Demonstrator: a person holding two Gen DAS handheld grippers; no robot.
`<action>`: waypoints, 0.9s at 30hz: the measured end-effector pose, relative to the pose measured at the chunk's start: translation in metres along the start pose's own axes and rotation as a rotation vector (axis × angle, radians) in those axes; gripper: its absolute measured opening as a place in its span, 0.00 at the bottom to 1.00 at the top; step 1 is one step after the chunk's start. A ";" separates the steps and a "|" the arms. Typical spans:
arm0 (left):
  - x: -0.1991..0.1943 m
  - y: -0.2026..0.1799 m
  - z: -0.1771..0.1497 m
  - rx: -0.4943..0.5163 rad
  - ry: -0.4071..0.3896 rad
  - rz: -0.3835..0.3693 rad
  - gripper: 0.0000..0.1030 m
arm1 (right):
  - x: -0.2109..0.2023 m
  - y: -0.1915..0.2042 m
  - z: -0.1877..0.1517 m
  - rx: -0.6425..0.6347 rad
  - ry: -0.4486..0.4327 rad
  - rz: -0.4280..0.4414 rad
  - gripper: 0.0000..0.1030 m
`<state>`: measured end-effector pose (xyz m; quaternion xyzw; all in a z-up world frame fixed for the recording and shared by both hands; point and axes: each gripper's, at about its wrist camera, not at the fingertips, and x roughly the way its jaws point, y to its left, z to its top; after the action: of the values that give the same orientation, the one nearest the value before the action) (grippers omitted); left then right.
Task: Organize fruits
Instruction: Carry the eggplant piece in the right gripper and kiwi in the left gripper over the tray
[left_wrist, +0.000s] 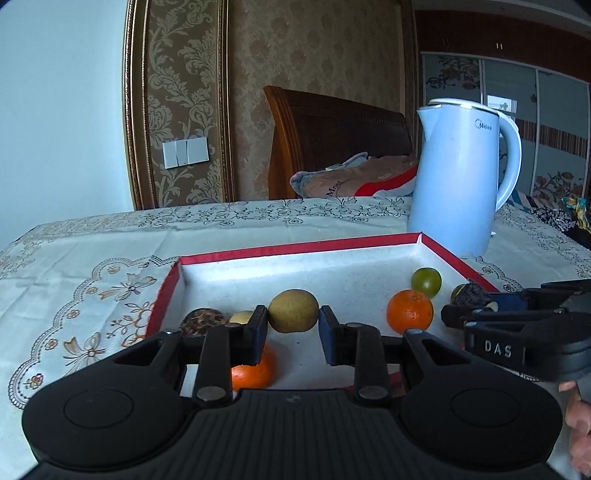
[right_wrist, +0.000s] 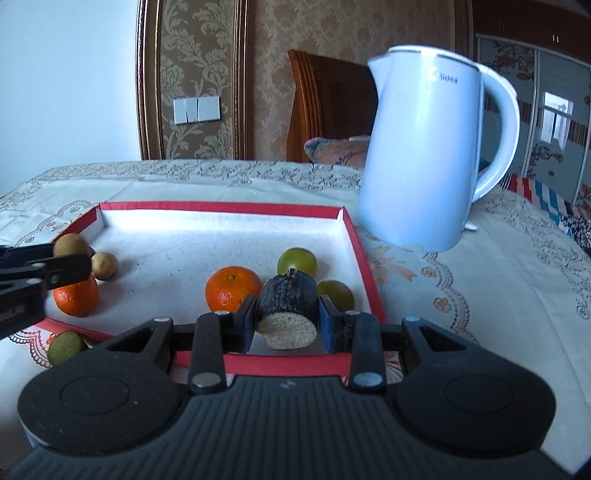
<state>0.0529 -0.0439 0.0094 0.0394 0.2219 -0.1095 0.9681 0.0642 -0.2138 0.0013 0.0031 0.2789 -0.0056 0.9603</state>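
Note:
A red-rimmed white tray (left_wrist: 295, 251) (right_wrist: 354, 236) lies on the table. My left gripper (left_wrist: 293, 325) is shut on a yellow-brown pear-like fruit (left_wrist: 293, 311) above the tray's near left part; the same fruit shows in the right wrist view (right_wrist: 70, 244). My right gripper (right_wrist: 286, 317) is shut on a dark cut half fruit (right_wrist: 288, 314) with a pale flat face, over the tray's near right part. In the tray lie two oranges (right_wrist: 232, 290) (right_wrist: 75, 297), two green fruits (right_wrist: 297, 260) (right_wrist: 338, 293), a small yellow fruit (right_wrist: 104, 265) and a dark speckled fruit (left_wrist: 203, 321).
A light blue kettle (right_wrist: 424, 147) (left_wrist: 458, 177) stands on the tablecloth just beyond the tray's far right corner. A green fruit (right_wrist: 65, 347) lies on the cloth outside the tray's near left edge. A wooden headboard and pillows are behind the table.

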 end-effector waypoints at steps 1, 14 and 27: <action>0.004 -0.001 0.000 0.002 0.006 0.001 0.28 | 0.003 0.000 0.000 -0.003 0.011 0.002 0.31; 0.021 -0.003 -0.008 -0.014 0.034 0.039 0.28 | 0.027 0.009 0.005 -0.013 0.059 -0.023 0.31; 0.030 -0.011 -0.008 0.003 0.023 0.080 0.28 | 0.038 0.007 0.004 0.019 0.065 -0.047 0.31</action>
<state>0.0730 -0.0592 -0.0110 0.0508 0.2313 -0.0706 0.9690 0.0984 -0.2073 -0.0152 0.0058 0.3097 -0.0307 0.9503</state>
